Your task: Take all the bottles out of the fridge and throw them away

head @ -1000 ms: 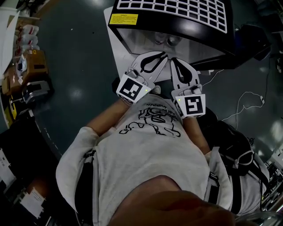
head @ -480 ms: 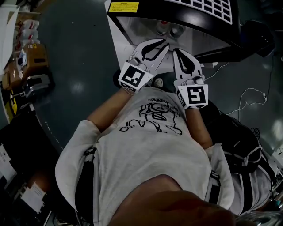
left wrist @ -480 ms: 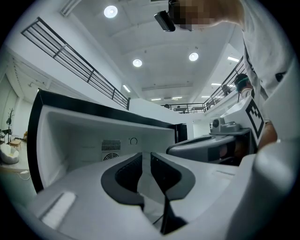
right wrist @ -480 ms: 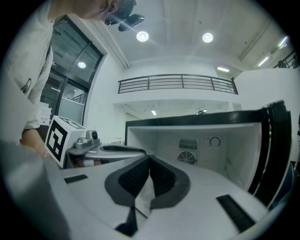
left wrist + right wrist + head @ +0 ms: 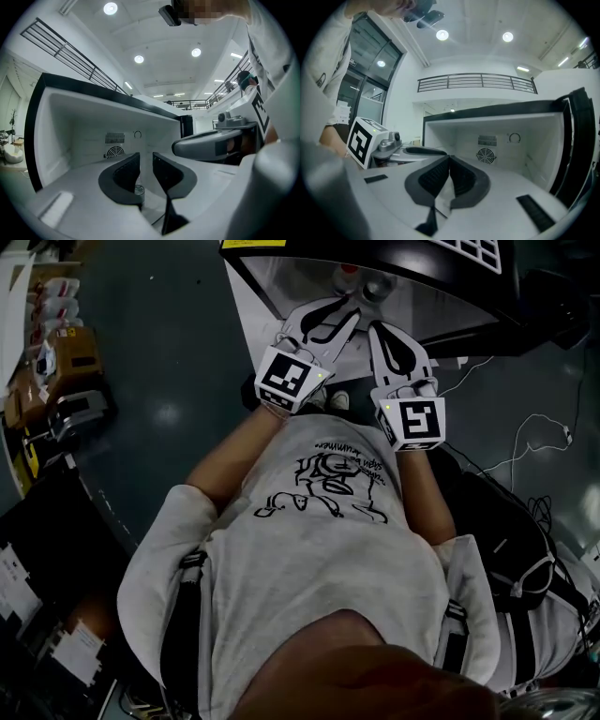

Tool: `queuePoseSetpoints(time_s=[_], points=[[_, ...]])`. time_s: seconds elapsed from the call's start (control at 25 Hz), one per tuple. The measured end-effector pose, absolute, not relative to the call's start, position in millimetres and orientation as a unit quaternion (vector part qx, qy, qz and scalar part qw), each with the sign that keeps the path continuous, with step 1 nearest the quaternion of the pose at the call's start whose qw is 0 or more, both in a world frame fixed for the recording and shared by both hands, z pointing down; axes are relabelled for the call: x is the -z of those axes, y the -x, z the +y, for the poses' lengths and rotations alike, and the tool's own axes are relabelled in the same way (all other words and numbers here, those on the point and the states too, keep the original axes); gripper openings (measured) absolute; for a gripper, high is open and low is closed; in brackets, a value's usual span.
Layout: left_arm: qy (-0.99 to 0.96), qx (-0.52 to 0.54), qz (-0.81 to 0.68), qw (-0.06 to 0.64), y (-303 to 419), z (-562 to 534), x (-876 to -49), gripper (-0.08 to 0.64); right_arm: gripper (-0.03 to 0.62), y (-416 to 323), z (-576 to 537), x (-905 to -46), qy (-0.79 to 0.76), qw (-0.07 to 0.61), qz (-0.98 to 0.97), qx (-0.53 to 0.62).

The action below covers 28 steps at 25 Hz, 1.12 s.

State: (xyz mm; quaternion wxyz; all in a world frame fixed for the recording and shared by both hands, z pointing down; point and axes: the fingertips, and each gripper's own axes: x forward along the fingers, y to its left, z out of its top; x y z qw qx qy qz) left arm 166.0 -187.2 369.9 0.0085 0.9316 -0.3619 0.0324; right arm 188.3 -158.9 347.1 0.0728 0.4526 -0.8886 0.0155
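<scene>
Bottles: one bottle (image 5: 349,276) and a second bottle (image 5: 377,287) stand side by side on the floor of the open fridge (image 5: 281,292). The head view is dark and its top edge cuts the fridge off, so you see only their tops. How far they sit from the front edge cannot be told there.

In the left gripper view only a cap and neck of one bottle (image 5: 139,189) show, low in the gap. The rest is hidden behind the jaw. Which of the two it is cannot be told.

Your left gripper (image 5: 146,157) reaches over the fridge's front edge. Its jaws have just been opening and stand a narrow way apart. The bottle top is seen through the gap, and the pads do not press on it.

Your right gripper (image 5: 449,159) is just beside the left gripper (image 5: 349,307). Its jaw tips meet and nothing is between them. Its own jaws cover the fridge floor directly ahead.

The fan grille (image 5: 486,155) sits on the back wall. Your torso fills the lower head view.
</scene>
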Motion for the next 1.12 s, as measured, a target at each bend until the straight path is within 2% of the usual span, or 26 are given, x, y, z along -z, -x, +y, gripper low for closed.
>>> queuePoseSetpoints(time_s=[1.12], points=[[-0.919, -0.067, -0.386, 0.039, -156, -246, -430, 0.137, 0.009, -176, -188, -389, -0.462, 0.072, -0.883, -0.046]])
